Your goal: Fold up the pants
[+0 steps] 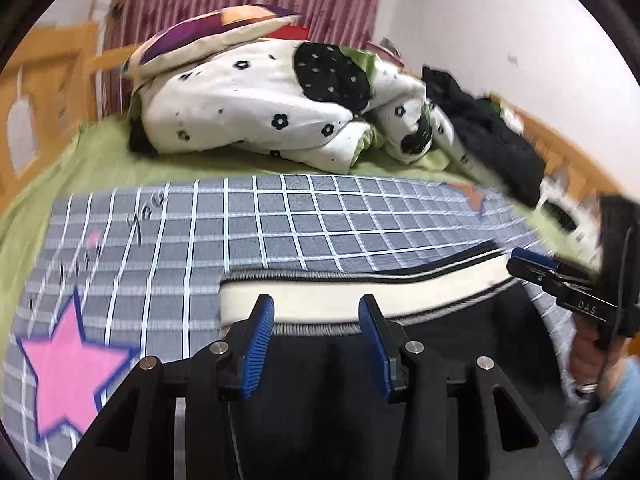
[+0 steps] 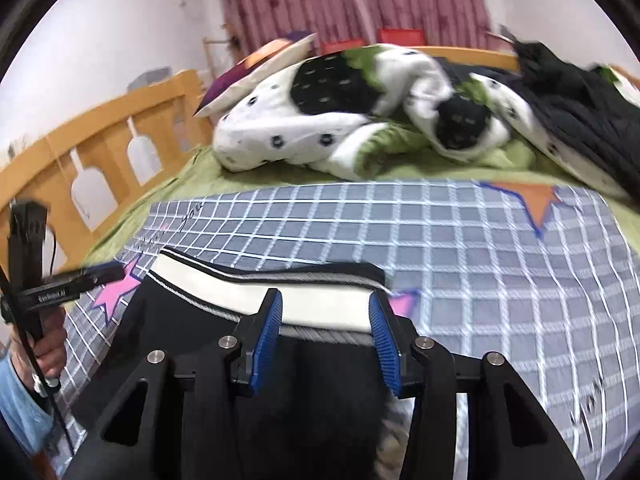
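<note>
Black pants (image 1: 320, 360) with a white, black-striped waistband (image 1: 360, 292) lie on a grey checked blanket (image 1: 200, 240) on the bed. My left gripper (image 1: 316, 312) is open, its blue pads on either side of the waistband's left part. My right gripper (image 2: 326, 312) is open over the waistband (image 2: 240, 292) near its right end, the black pants (image 2: 320, 392) beneath it. Each gripper shows in the other's view: the right one (image 1: 532, 266) at the far right, the left one (image 2: 100, 272) at the far left, both blurred.
A rumpled white quilt with black flowers (image 1: 260, 112) and a coloured pillow (image 1: 208, 40) lie at the bed's far end, dark clothes (image 1: 492, 136) to their right. A wooden bed rail (image 2: 100, 152) runs along the left. Pink curtains (image 2: 352, 0) hang behind.
</note>
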Action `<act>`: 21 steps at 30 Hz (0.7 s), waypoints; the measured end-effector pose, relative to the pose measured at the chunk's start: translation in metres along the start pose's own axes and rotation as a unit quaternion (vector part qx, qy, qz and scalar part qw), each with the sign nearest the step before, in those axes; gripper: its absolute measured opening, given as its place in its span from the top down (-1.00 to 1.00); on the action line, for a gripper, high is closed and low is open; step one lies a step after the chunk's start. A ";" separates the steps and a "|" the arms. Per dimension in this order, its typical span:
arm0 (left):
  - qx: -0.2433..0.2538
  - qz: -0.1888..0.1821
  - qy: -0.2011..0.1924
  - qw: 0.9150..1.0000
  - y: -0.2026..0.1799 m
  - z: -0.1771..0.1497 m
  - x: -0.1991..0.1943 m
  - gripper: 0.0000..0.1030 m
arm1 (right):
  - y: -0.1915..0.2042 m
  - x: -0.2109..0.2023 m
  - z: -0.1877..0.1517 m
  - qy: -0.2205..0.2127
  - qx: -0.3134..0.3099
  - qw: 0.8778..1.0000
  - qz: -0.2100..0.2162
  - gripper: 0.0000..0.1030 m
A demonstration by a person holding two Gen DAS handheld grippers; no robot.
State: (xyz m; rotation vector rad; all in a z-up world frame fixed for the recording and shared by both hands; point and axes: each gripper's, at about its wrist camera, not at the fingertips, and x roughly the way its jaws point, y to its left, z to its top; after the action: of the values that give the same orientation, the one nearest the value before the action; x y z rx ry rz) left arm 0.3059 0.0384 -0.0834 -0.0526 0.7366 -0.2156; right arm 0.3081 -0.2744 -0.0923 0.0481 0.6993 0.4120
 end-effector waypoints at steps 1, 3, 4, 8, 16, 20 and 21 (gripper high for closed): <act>0.010 0.028 0.010 0.999 -0.003 -0.002 0.016 0.16 | 0.006 0.013 0.002 0.010 -0.016 1.000 -0.005 0.25; 0.012 0.055 0.036 0.998 0.002 -0.014 0.048 0.15 | 0.009 0.044 -0.005 0.042 -0.054 0.995 -0.067 0.31; 0.007 0.054 0.032 0.998 0.005 -0.020 0.057 0.15 | 0.006 0.063 -0.013 0.069 -0.067 0.989 -0.109 0.33; 0.004 0.045 0.021 0.999 0.008 -0.019 0.053 0.14 | 0.003 0.062 -0.016 0.049 -0.067 0.991 -0.102 0.33; 0.018 0.010 0.074 0.997 -0.005 -0.035 0.011 0.05 | 0.005 0.049 -0.015 0.063 -0.058 0.992 -0.092 0.20; 0.050 -0.010 0.086 0.995 -0.020 -0.075 -0.045 0.05 | 0.004 0.002 -0.029 0.097 -0.009 0.994 -0.047 0.07; 0.053 -0.018 0.086 0.995 -0.023 -0.087 -0.061 0.03 | 0.005 -0.013 -0.037 0.100 0.002 0.994 -0.044 0.07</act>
State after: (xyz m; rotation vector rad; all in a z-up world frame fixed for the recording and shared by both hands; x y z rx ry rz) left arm 0.1990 0.0311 -0.1044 0.0551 0.8949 -0.2956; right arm 0.2740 -0.2780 -0.1120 -0.0216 0.8971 0.3341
